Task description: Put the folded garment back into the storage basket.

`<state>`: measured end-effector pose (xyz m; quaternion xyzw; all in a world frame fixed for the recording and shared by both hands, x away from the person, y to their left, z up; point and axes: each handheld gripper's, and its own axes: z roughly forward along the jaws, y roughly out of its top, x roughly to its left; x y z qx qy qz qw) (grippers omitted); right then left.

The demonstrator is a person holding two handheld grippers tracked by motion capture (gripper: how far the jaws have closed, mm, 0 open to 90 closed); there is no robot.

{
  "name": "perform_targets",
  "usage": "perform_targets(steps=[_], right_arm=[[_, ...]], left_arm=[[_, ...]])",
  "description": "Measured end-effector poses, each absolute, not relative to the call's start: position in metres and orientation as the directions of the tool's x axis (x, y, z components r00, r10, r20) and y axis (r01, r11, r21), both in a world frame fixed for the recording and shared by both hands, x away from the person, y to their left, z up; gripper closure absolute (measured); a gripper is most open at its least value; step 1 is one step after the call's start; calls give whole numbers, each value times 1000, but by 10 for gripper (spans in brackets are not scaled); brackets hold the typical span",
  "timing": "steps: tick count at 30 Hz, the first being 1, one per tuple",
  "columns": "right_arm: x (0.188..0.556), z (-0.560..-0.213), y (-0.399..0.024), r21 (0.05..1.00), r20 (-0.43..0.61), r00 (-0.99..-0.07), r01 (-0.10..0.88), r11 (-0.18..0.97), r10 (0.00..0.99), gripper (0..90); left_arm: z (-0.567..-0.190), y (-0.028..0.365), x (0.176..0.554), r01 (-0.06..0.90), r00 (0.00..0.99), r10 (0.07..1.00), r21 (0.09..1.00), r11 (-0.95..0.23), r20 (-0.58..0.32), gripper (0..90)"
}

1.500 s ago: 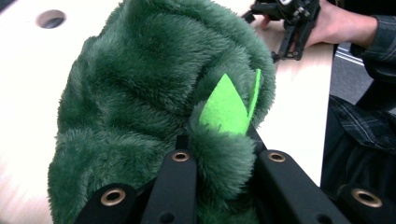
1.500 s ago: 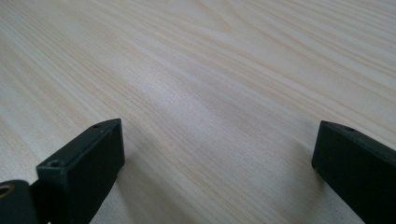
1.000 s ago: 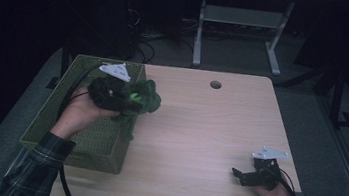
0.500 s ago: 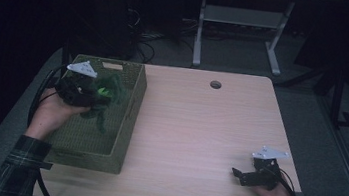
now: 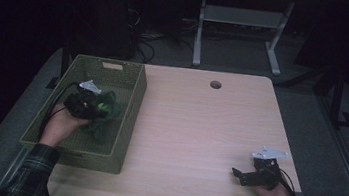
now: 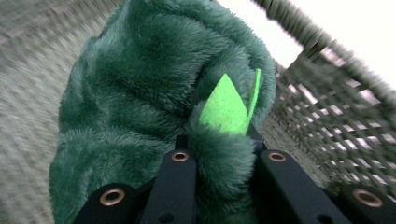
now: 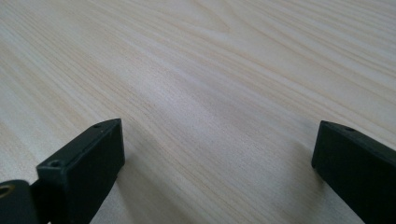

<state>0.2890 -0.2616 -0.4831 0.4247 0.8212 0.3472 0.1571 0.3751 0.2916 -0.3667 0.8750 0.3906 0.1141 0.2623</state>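
At the left of the high view the basket [image 5: 129,117] sits on the table's [image 5: 198,131] left edge, its left wall hanging just past that edge and its right wall standing between the toy and the bare wood. Inside it, toward the middle left of the frame, the left gripper [image 5: 92,107] has its jaws pinching the toy [image 5: 106,115], which hangs low within the basket walls, near the right wall; whether it touches the floor of the basket I cannot tell. In the left gripper view the two black jaws press into a fold of the toy [image 6: 154,107], with the woven wall [image 6: 327,135] close by at the right of the frame and the basket floor blurred at the left. The toy is dark green plush, thick and furry, with a flat bright green felt piece [image 6: 226,105] shaped like a pointed leaf sticking out just above the jaws. Right of the basket the tabletop lies open across the middle of the frame, with a small round hole [image 5: 215,84] near the far edge. At lower right the right gripper [image 5: 246,176] rests near the front edge, its jaws spread wide over bare wood [image 7: 219,93].
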Motion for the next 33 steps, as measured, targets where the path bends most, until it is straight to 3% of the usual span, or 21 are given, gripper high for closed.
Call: perform_targets(steps=[7,17,33], right_arm=[[289,-483,-262,704,36,-590,588,399,806,22],[289,-483,-262,704,36,-590,588,399,806,22],[289,-483,-262,704,36,-590,588,399,806,22]], left_arm=[[-400,283,383,658,673,739,485,-576,-36,802],[-404,284,385,663,682,730,465,-586,-53,743],[-383,285,372,622,677,736,544,-563,-14,374]])
